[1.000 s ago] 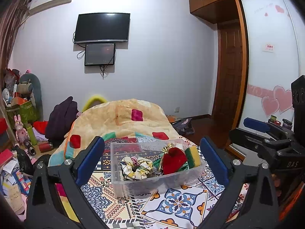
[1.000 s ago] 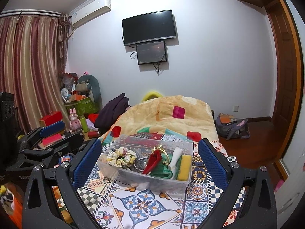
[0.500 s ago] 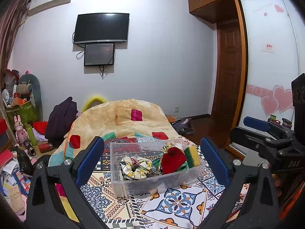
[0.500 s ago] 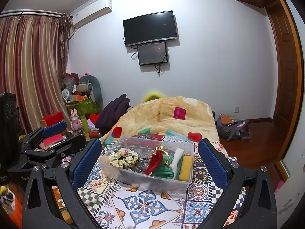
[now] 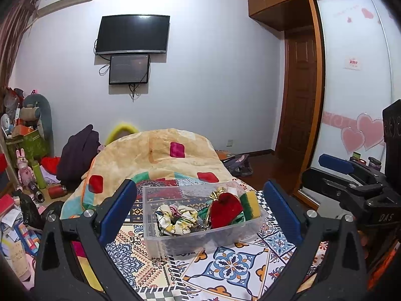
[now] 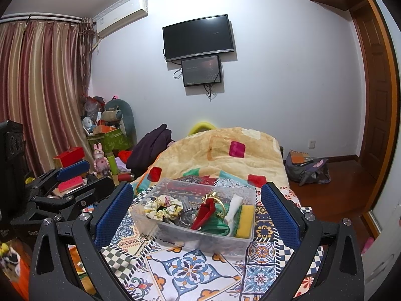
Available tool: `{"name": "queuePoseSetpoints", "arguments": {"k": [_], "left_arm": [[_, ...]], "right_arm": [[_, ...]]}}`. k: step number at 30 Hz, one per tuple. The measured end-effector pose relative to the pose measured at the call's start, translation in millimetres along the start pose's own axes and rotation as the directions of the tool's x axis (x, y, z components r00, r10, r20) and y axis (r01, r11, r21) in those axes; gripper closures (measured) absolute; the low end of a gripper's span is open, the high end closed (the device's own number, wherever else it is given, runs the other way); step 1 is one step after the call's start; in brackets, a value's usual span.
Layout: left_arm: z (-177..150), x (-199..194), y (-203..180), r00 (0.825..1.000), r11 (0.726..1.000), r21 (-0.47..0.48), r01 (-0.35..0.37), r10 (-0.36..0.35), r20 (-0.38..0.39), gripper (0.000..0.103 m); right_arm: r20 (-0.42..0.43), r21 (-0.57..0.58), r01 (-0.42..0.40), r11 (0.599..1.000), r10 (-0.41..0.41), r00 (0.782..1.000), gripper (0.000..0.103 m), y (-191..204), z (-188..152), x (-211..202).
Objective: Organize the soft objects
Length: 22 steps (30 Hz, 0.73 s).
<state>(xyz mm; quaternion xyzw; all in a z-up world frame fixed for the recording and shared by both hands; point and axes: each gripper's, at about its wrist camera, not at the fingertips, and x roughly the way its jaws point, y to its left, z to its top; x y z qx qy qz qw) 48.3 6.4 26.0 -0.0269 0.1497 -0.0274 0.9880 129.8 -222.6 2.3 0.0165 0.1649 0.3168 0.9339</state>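
Observation:
A clear plastic bin [image 5: 200, 240] [image 6: 200, 240] stands on a patterned cloth. It holds a floral scrunchie [image 5: 175, 217] [image 6: 163, 205], a red velvet pouch [image 5: 225, 213] [image 6: 204, 213], green fabric [image 6: 216, 227], a white roll [image 6: 234, 205] and a yellow-green sponge [image 5: 250, 204] [image 6: 245, 222]. My left gripper [image 5: 200, 213] is open and empty, held back from the bin and framing it. My right gripper [image 6: 196, 213] is open and empty too, also framing the bin. Each gripper shows at the edge of the other's view.
The patterned cloth [image 5: 225, 271] covers the bed surface. A folded orange quilt [image 5: 160, 158] lies behind the bin. Toys and boxes [image 5: 25, 175] crowd the floor at left. A bag [image 6: 305, 170] sits on the wooden floor at right, by the wardrobe [image 5: 351, 100].
Both views drift very slightly; the bin and its contents stay put. Both grippers stay open.

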Motion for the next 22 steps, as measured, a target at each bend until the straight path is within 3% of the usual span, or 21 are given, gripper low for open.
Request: {"name": "queuePoseSetpoints", "arguments": {"k": [22], "left_arm": [[-1.6,-0.5,-2.9,1.0,1.0,0.012,-0.007,0.007,0.001,0.001]], "right_arm": [[-0.029,-0.001,-0.007,1.0,0.007,1.0,0.0,2.1,-0.7,6.2]]}}
